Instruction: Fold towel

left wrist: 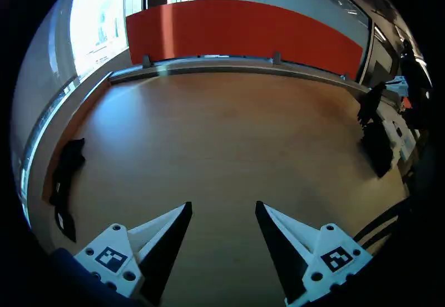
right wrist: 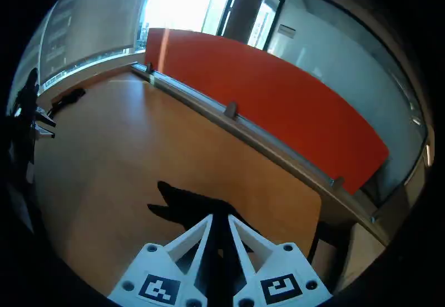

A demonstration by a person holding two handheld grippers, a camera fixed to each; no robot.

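The right gripper (right wrist: pixel 221 218), jaws drawn together, seems to pinch an edge of the dark towel (right wrist: pixel 181 204) lying on the worktop (right wrist: pixel 111 151). The left gripper (left wrist: pixel 223 204) hovers, jaws apart and empty. Folding is barely begun, and the left gripper must next take another corner.

Office: wooden desk (left wrist: pixel 222 140); orange divider screen (left wrist: pixel 239 29); glass partitions (right wrist: pixel 334 68)

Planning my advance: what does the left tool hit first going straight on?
Likely the bare wooden table, since the left tool tilts downward; beyond it, the orange partition. Depth is unclear.
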